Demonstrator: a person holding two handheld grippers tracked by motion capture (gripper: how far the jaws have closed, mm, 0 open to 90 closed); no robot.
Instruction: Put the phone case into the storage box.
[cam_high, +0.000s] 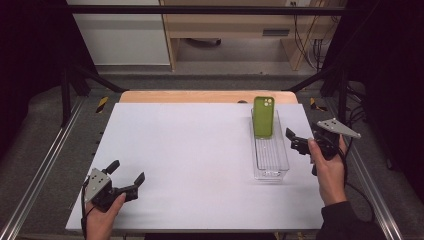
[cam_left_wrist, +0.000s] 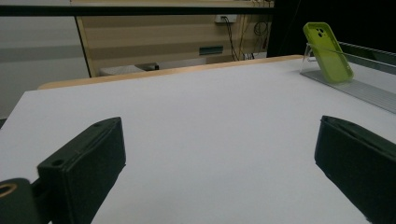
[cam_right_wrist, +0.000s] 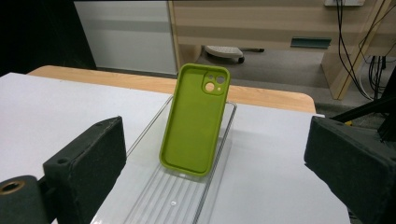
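i'm seeing both tongs, left tongs and right tongs, gaping empty; green phone case leaning, probably against the clear tray end.

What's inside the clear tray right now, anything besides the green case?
Inside the clear tray only the green phone case is visible, standing tilted at the far end, hollow side facing the right claw. The ribbed floor in front is bare. Whatever lies behind the case is covered.
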